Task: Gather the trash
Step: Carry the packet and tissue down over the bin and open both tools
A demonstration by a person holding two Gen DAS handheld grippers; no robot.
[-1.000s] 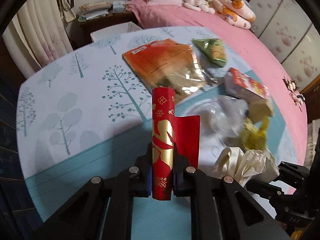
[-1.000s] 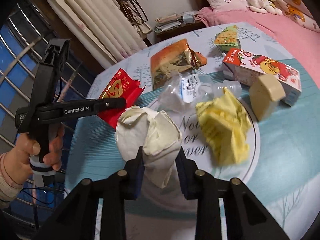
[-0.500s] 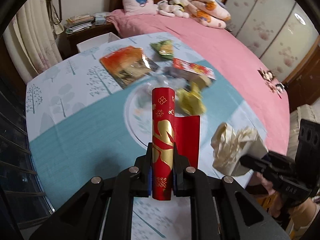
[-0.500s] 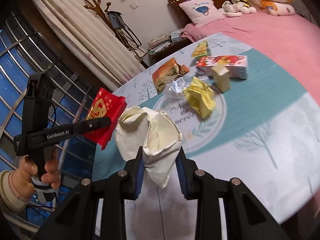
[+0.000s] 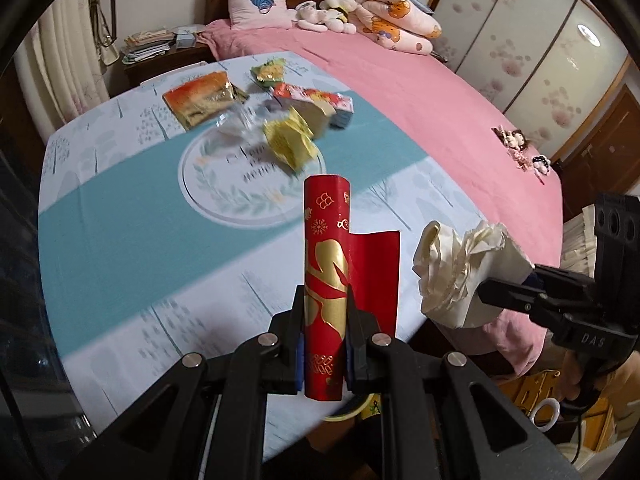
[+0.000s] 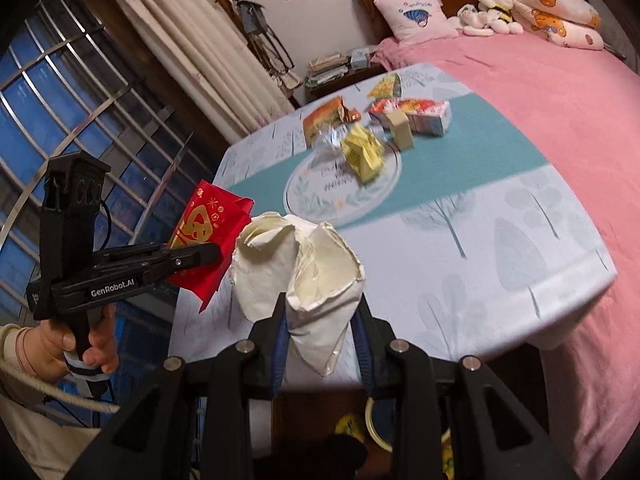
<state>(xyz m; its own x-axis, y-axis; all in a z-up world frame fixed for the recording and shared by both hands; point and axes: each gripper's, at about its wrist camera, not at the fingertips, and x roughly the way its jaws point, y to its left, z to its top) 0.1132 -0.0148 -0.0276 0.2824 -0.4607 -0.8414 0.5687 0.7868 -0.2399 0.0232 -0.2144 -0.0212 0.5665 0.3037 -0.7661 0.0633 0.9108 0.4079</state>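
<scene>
The left gripper (image 5: 325,316) is clamped on a folded red paper envelope with gold print (image 5: 326,280), which stands upright between the two jaws, a loose red flap jutting toward 3 o'clock. In the right wrist view the same envelope (image 6: 208,236) sits at 9 o'clock, pinched by the left gripper (image 6: 212,254) that a bare hand (image 6: 86,350) grips by its black handle.

The right gripper (image 6: 320,320) is closed on a crumpled cream-white paper wad (image 6: 298,264), held above the near edge of the round table with its pale blue and teal tree-print cloth (image 5: 120,248). From the left wrist the wad (image 5: 464,272) hangs at 3 o'clock, beyond the table's rim, in the right gripper (image 5: 486,286).

The rest of the trash lies on the table toward 12 o'clock in the left wrist view: a crumpled yellow wrapper (image 5: 290,142), a clear plastic bag (image 5: 238,120), an orange foil snack bag (image 5: 198,98), a small green snack packet (image 5: 268,72), a red and white carton (image 5: 316,102) and a beige block (image 5: 316,118) touching it. A pink bed (image 5: 400,92) stands behind the table.
</scene>
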